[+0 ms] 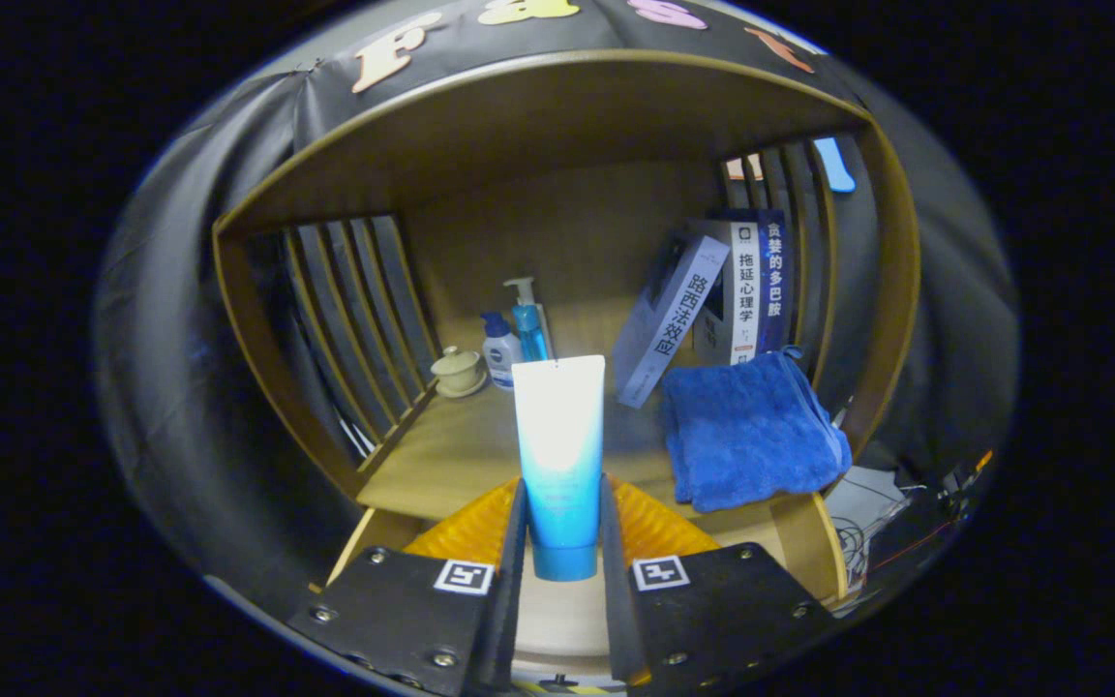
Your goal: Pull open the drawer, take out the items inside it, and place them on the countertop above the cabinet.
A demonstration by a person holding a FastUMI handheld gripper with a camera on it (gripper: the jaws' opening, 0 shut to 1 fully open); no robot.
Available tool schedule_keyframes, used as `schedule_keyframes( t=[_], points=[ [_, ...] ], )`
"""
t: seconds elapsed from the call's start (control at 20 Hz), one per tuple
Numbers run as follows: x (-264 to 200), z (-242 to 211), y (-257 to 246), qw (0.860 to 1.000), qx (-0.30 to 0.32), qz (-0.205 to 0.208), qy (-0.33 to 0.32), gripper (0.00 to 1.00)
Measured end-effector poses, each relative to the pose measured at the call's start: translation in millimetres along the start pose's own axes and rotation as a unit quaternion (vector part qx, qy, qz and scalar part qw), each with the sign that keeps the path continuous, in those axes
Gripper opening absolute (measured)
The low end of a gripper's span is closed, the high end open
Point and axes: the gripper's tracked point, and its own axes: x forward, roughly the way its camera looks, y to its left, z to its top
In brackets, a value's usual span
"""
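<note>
Tube (558, 455) stands upright, cap down, clamped between the fingers (519, 528) of the gripper (562, 542), both pressing its lower body just above the cap. It hangs over the front edge of the wooden surface (451, 455), likely not yet set down.

Risks, as I judge: tube is soft and slick, grip sits low, so the top-heavy body could tip fwd or back when released; narrow cap base means it may topple if let go before it's flat on the surface. Squeezing harder could deform it or push contents out.

Around the tube: blue towel (751, 431) just to its right, folded, near enough to snag. Books (712, 310) lean behind the towel. Behind the tube, well apart: two pump bottles (516, 339) and a small lidded cup (458, 371) to their left. Bare surface directly ahead of the tube, nothing blocking.
</note>
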Motion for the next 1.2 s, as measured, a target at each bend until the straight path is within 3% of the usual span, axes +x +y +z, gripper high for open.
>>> schedule_keyframes(
  t=[0.65,1.0,1.1,1.2],
  points=[
    [135,-46,0,0.997,0.024,-0.024,0.072,0.38],
    [161,-53,-5,0.996,0.042,-0.042,0.061,0.39],
    [161,-50,-15,0.996,0.024,-0.068,0.043,0.39],
    [153,-41,-19,0.996,0.017,-0.083,0.016,0.48]
  ],
)
